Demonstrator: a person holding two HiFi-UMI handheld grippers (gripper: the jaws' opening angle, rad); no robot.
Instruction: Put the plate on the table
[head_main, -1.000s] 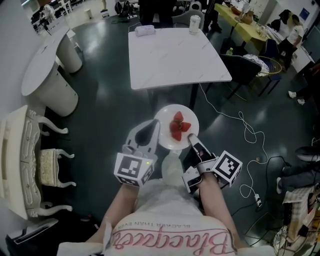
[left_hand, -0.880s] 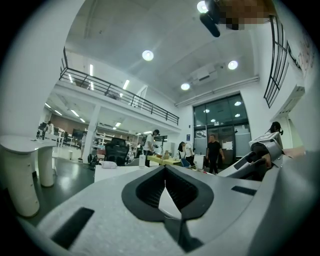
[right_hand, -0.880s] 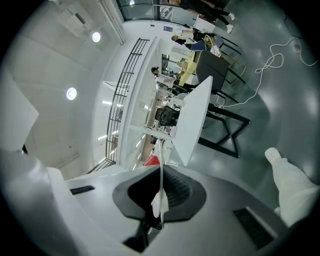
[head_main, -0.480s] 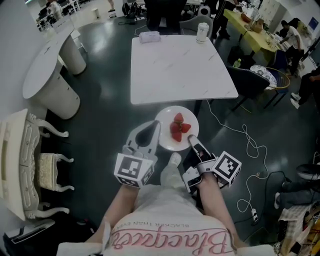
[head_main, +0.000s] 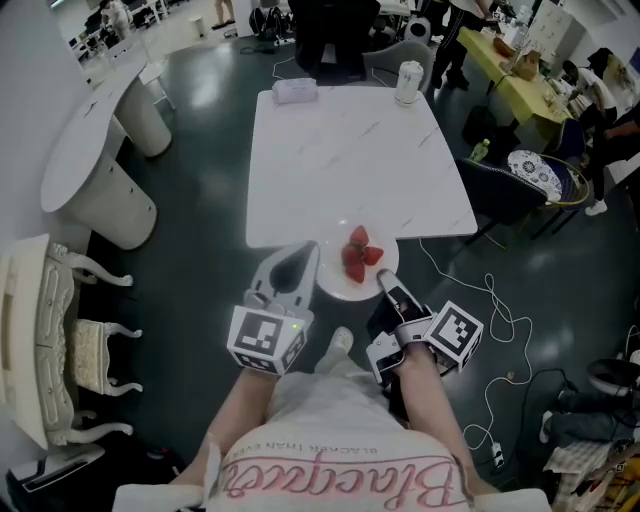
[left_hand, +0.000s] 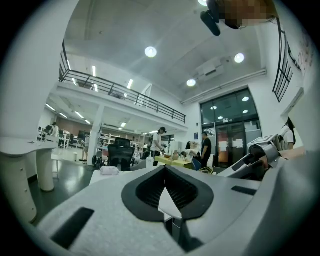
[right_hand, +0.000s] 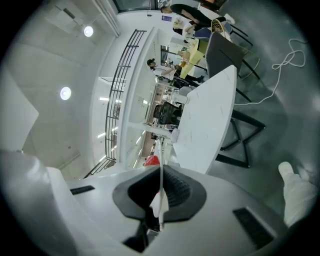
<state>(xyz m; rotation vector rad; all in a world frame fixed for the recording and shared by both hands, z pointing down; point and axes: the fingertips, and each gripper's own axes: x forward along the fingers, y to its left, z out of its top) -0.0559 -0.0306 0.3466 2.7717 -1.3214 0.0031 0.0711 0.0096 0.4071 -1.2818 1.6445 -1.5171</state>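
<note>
Holding the plate between them, both claws are pinched shut on its thin rim. The left claw has the left edge and the right claw has the right edge. Each gripper view shows the white rim as a sliver clamped between closed jaws. The plate hangs in the air at the near edge of the white desk. From above, its far half seems to overlap the desktop, but I cannot tell how high it sits over the surface. A few strawberries lie loose in its middle.

The grip looks like the weak point. Each claw bites only a narrow strip of smooth rim, so if one hand rises, drops or pulls away from the other, the plate could twist out and fall to the floor. Any tilt would likely send the strawberries rolling off first. Coming in too low could knock the plate's underside against the desk's edge and jolt it loose. Letting go with only part of it over the desktop would probably tip it back toward the person. Cables trail on the floor to the right and could catch a foot.
</note>
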